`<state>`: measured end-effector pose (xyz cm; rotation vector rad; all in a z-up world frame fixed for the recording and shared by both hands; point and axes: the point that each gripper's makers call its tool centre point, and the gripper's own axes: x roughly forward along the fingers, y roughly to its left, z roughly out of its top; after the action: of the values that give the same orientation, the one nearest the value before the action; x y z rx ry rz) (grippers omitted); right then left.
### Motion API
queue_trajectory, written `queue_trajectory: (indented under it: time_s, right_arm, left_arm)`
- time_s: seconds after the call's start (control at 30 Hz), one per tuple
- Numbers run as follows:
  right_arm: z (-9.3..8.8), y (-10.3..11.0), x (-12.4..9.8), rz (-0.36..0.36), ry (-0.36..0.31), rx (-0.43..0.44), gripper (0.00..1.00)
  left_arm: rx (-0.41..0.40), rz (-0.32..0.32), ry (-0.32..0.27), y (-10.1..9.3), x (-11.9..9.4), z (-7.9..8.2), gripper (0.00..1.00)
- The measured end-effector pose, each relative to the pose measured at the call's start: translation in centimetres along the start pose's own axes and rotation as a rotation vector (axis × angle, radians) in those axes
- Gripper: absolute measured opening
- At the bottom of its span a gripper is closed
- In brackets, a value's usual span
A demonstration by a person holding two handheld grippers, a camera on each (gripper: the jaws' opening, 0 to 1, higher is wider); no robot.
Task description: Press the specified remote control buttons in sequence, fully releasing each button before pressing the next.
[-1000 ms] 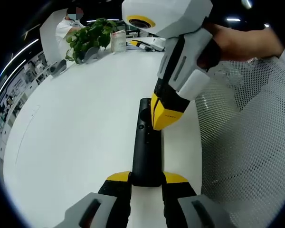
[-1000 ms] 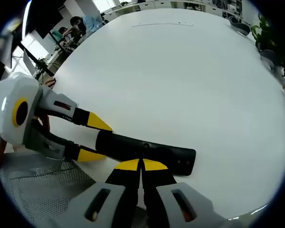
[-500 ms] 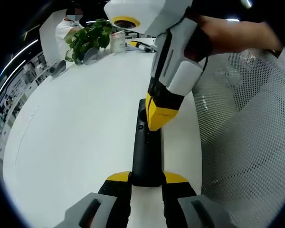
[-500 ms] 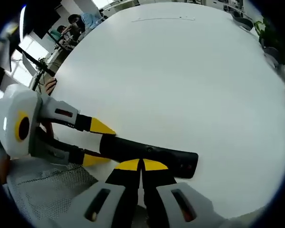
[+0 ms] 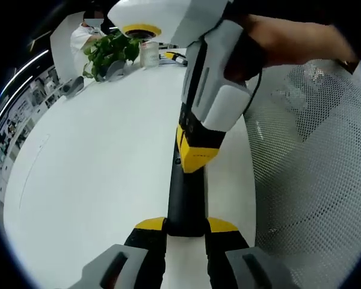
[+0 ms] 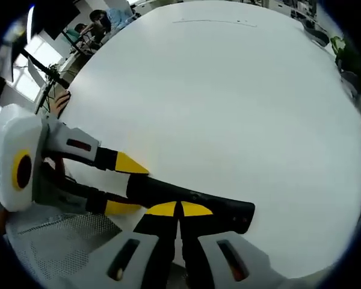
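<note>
A long black remote control (image 5: 185, 201) lies on the white table (image 5: 96, 156). Its near end is clamped between the yellow tips of my left gripper (image 5: 186, 226). My right gripper (image 5: 195, 158) comes down from the upper right, held by a hand, with its yellow tips shut together and resting on the remote's upper face. In the right gripper view, my right gripper (image 6: 180, 209) covers the middle of the remote (image 6: 156, 189). There the left gripper (image 6: 127, 185) reaches in from the left, with one jaw on each side of the remote's end.
A potted plant (image 5: 111, 51) and a white cup (image 5: 149, 53) stand at the table's far end, with a seated person behind them. A white mesh chair (image 5: 313, 180) runs along the table's right edge. Broad bare tabletop (image 6: 228, 102) spreads beyond the remote.
My right gripper has leaned further over the remote, and its shut tips have slid down and nearer to the left gripper. The left gripper and the remote have held still.
</note>
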<state>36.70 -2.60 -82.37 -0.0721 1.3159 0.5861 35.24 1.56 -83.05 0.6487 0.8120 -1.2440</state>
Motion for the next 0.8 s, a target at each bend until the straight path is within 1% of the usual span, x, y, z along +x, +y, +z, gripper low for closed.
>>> queue_trajectory:
  time_s: [0.1, 0.13, 0.2, 0.3, 0.37, 0.4, 0.6, 0.7, 0.77, 0.8]
  right_arm:
    - [0.03, 0.07, 0.08, -0.018, 0.02, -0.011, 0.0]
    - [0.01, 0.05, 0.09, -0.03, 0.024, -0.028, 0.0]
    - [0.01, 0.0, 0.13, -0.034, 0.023, -0.027, 0.0]
    - [-0.03, -0.09, -0.01, -0.019, 0.022, -0.036, 0.0]
    - [-0.03, -0.09, -0.13, 0.007, 0.026, 0.011, 0.0]
    - [0.04, -0.17, -0.11, 0.008, 0.026, 0.024, 0.0]
    - [0.1, 0.11, -0.05, -0.014, 0.02, -0.036, 0.0]
    - [0.2, 0.68, -0.02, 0.019, 0.012, -0.011, 0.0]
    - [0.01, 0.77, 0.28, 0.015, 0.021, -0.018, 0.0]
    - [0.14, 0.74, 0.18, 0.012, 0.014, -0.022, 0.0]
  left_arm:
    - [-0.002, 0.0, 0.0, 0.05, 0.04, -0.02, 0.24]
    - [-0.001, 0.0, 0.0, 0.06, 0.03, -0.01, 0.25]
    - [-0.001, -0.001, 0.0, 0.07, 0.03, 0.02, 0.24]
    - [-0.001, -0.001, -0.003, 0.06, 0.01, 0.02, 0.24]
    - [-0.001, -0.001, -0.005, 0.05, -0.01, 0.03, 0.24]
    - [-0.001, -0.001, -0.005, 0.04, -0.01, 0.03, 0.24]
    - [-0.002, 0.0, -0.004, 0.02, -0.02, 0.04, 0.24]
    - [-0.001, 0.0, -0.003, 0.03, 0.01, 0.04, 0.24]
    - [-0.001, 0.0, -0.003, 0.0, -0.01, 0.05, 0.25]
    - [-0.001, 0.0, -0.003, 0.01, 0.0, 0.05, 0.25]
